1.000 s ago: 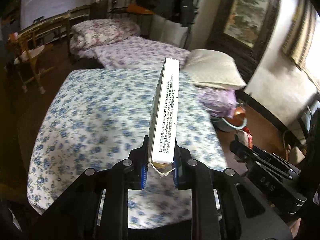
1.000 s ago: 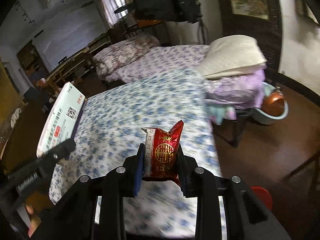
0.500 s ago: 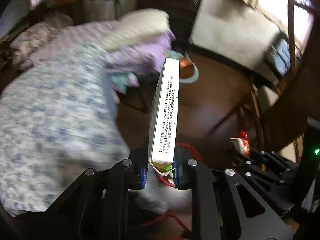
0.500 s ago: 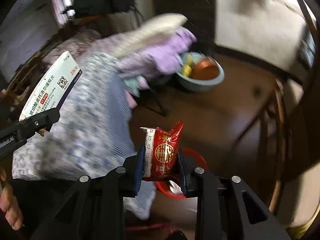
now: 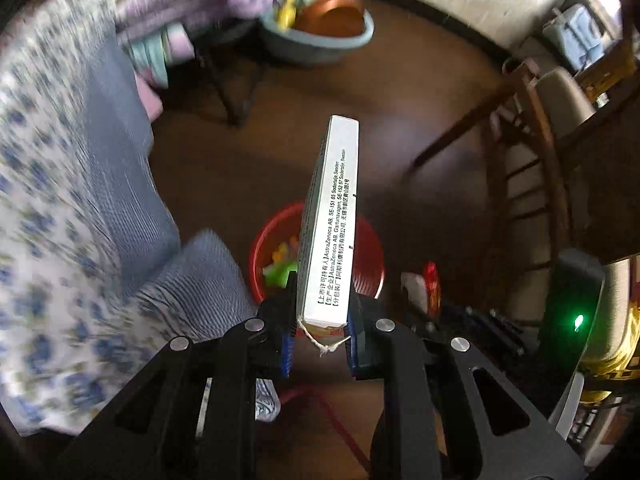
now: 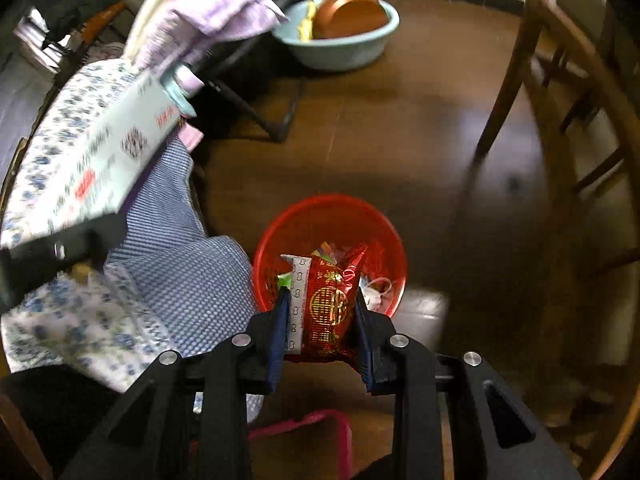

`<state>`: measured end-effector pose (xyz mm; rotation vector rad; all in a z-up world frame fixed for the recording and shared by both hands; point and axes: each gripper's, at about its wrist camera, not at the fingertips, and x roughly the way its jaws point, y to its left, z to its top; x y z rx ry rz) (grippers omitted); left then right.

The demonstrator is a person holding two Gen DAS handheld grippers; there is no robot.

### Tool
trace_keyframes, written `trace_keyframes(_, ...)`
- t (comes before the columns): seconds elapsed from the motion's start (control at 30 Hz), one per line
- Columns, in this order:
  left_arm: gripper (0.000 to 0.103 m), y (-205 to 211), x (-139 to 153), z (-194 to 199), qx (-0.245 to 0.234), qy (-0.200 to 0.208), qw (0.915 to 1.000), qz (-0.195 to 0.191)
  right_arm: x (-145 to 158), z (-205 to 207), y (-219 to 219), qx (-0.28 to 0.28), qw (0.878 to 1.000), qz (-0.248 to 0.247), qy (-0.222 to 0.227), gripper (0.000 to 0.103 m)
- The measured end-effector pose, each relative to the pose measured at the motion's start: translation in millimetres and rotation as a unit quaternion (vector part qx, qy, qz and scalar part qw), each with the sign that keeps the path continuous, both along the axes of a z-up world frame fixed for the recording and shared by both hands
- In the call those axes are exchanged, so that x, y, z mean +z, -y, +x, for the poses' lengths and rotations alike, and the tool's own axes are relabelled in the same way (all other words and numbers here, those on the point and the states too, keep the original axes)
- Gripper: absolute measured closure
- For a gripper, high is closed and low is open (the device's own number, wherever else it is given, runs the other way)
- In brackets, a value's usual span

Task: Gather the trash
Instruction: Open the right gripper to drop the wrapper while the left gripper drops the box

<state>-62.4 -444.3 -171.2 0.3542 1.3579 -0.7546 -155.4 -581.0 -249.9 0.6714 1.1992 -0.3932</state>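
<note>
Medicine carton (image 5: 330, 220): you hold it in the left gripper (image 5: 320, 332), jaws clamped on its lower end, narrow printed side facing the camera, long axis running up toward 12 o'clock. It looks light and stiff but hollow; a grip near the end leaves it free to pivot, so a hold across the flat faces nearer the middle would be steadier.

Red snack wrapper (image 6: 330, 304): you have it pinched in the right gripper (image 6: 322, 320), pads pressing both sides. It reads as thin, crinkly foil, very light, likely slippery and prone to cling on release.

Red trash basket (image 6: 376, 224): on the dark wood floor, directly beyond both sets of fingers, already holding some colourful scraps. From the right wrist view the carton shows at 10 o'clock.

Surroundings: floral bedsheet (image 5: 48, 200) at 9 o'clock, pale blue basin (image 6: 344, 52) at 12, wooden chair (image 6: 568, 92) at 2.
</note>
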Motion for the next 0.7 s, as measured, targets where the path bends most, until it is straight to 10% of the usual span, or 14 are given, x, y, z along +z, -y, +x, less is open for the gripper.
trace_keyframes(0.23, 0.082, 3.4, -30.2, 4.4, -0.004, -0.026, 0.9994, 0.025, -39.5, 12.9, 1.5, 0.008, 1.0, 0.012, -0.022, 0.07)
trace_keyframes(0.37, 0.082, 9.6, -36.0, 3.6, -0.009, -0.021, 0.9993, 0.03, -47.0, 24.8, 3.7, 0.002, 1.0, -0.003, -0.02, 0.043)
trace_keyframes(0.7, 0.081, 21.7, -85.1, 6.3, -0.025, -0.109, 0.9924, 0.053, -56.2, -4.5, 7.0, -0.006, 0.996, 0.002, -0.086, 0.042)
